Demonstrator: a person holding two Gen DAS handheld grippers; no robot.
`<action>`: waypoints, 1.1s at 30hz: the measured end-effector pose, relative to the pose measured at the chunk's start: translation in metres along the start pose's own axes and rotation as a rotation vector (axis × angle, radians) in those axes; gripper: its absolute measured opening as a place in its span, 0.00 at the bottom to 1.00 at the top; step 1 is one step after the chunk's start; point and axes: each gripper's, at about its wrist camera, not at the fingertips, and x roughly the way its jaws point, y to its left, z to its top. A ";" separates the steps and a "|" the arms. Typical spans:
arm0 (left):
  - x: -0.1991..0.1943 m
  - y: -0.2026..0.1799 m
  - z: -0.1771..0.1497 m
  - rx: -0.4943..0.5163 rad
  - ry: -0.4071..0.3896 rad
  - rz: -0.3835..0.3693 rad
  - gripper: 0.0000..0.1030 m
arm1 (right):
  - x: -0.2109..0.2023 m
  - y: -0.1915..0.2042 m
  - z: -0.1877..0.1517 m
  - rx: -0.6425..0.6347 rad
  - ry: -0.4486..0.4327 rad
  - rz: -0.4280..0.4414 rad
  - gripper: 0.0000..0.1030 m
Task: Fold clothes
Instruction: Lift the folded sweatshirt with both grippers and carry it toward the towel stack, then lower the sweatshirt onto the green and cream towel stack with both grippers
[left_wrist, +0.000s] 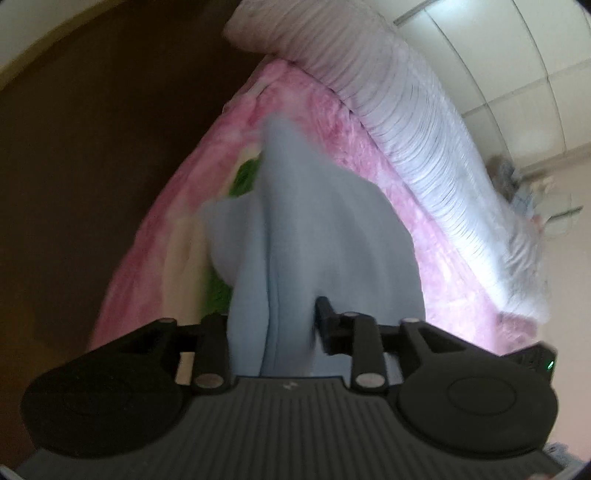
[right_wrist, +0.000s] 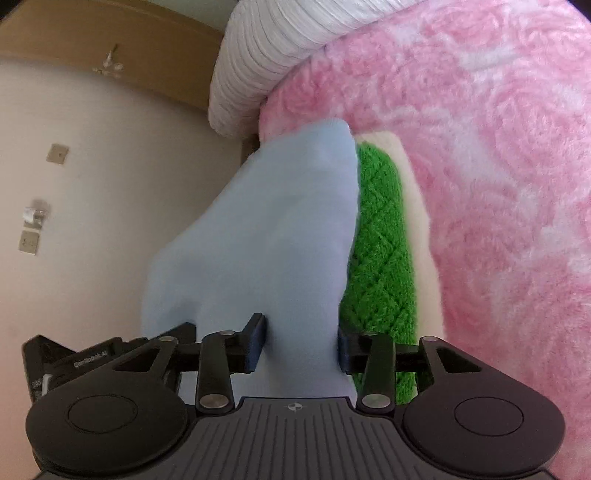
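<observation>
Left wrist view: light blue garment (left_wrist: 295, 236) draped over pink blanket (left_wrist: 424, 229), running up between parted jaws of left gripper (left_wrist: 273, 325); pads not visibly pressing.

Right wrist view: same cloth (right_wrist: 266, 229) between spread jaws of right gripper (right_wrist: 303, 343), beside green knit (right_wrist: 380, 236). Soft, light, limp; likely best pinched at hems or corners.

Both wrist cameras look steeply down, close, sharing the blue garment (left_wrist: 306, 236).

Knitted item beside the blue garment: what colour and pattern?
Bright green, diamond-knit texture; clearest in the right wrist view.
</observation>
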 end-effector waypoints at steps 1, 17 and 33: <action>0.000 0.009 -0.003 -0.037 -0.007 -0.024 0.36 | -0.003 -0.004 -0.001 0.001 -0.016 0.021 0.45; -0.029 0.021 -0.039 -0.039 -0.026 -0.082 0.15 | -0.049 0.009 -0.026 -0.079 -0.053 -0.033 0.19; -0.071 -0.014 -0.045 0.043 -0.146 0.189 0.16 | -0.080 0.044 -0.023 -0.231 -0.088 -0.383 0.40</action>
